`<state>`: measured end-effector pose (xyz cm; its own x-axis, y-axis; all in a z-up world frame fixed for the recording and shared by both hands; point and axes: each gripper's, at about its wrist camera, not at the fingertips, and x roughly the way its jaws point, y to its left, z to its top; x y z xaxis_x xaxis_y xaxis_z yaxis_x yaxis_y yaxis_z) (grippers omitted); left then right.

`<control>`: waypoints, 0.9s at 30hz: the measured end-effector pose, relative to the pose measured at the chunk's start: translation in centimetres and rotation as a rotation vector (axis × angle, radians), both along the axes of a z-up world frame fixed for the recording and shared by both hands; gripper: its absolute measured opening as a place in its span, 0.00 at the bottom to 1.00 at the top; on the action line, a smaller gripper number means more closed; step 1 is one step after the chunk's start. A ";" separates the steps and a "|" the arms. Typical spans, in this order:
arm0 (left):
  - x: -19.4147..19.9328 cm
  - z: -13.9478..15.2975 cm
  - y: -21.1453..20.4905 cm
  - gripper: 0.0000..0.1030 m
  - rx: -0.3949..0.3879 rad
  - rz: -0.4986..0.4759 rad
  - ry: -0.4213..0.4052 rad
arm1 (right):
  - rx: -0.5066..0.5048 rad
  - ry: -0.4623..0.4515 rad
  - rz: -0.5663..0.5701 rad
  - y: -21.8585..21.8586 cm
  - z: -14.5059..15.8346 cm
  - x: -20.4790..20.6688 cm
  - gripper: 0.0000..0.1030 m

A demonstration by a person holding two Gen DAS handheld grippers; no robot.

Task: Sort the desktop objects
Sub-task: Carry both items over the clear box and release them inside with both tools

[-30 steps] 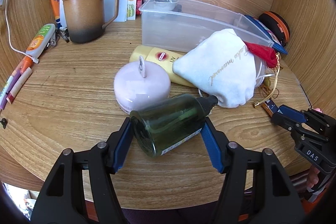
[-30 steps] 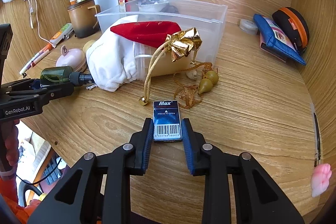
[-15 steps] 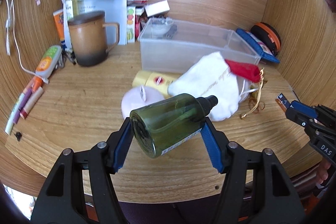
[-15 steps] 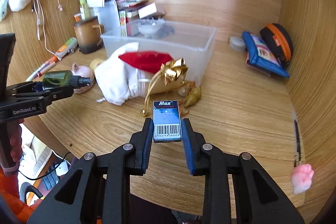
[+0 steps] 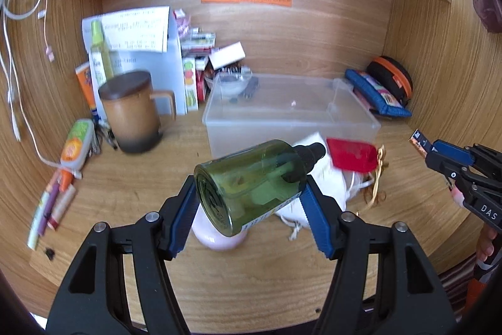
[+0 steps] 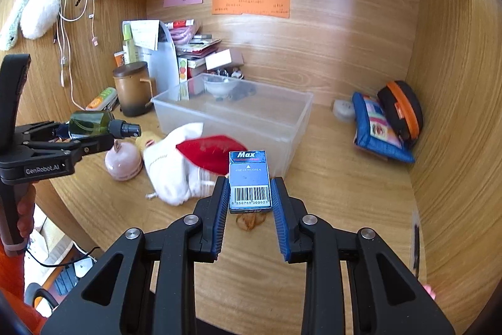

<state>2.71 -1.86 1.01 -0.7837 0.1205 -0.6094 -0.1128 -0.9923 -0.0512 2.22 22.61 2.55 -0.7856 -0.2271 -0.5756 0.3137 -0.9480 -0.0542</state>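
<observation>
My left gripper (image 5: pixel 249 197) is shut on a green spray bottle (image 5: pixel 251 184) with a black nozzle, held on its side above the desk; from the right wrist the same bottle (image 6: pixel 94 124) shows at the left. My right gripper (image 6: pixel 249 193) is shut on a small blue staple box (image 6: pixel 249 181) marked "Max", lifted off the wood; the left wrist view catches that box (image 5: pixel 419 143) edge-on at the right. Beyond both stands a clear plastic bin (image 5: pixel 291 115) (image 6: pixel 238 115) holding a small bowl and dark bits.
A white pouch (image 6: pixel 175 162), a red pouch (image 6: pixel 213 151) and a pink round case (image 6: pixel 122 160) lie in front of the bin. A brown lidded mug (image 5: pixel 131 112), tubes and pens sit at the left, blue and orange-black cases (image 6: pixel 386 121) at the right.
Both grippers have risen from the desk with the bottle and the staple box still in them; the desk and its clutter now look farther away and the back wall's notes show.
</observation>
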 end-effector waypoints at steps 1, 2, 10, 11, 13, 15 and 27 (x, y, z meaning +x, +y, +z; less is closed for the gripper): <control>-0.3 0.4 -0.1 0.62 0.001 -0.009 0.004 | -0.003 0.001 0.004 0.0 0.2 -0.2 0.24; -0.5 0.7 -0.1 0.62 0.002 -0.017 0.005 | -0.006 0.003 0.005 0.1 0.4 -0.5 0.24; -3.6 3.4 -0.2 0.62 -0.019 -0.055 0.032 | -0.004 0.026 0.030 -0.1 2.5 -3.4 0.24; -3.9 3.6 -0.2 0.62 -0.022 -0.056 0.035 | -0.003 0.030 0.032 -0.1 2.8 -3.7 0.24; -4.7 4.1 -0.1 0.62 -0.030 -0.059 0.041 | 0.003 0.037 0.038 -0.3 3.3 -4.6 0.24; -5.5 4.5 0.0 0.62 -0.033 -0.065 0.043 | 0.005 0.036 0.047 -0.6 3.6 -5.5 0.24; -12.1 4.5 0.8 0.62 -0.029 -0.090 -0.016 | 0.032 -0.035 0.071 -1.8 2.9 -12.2 0.24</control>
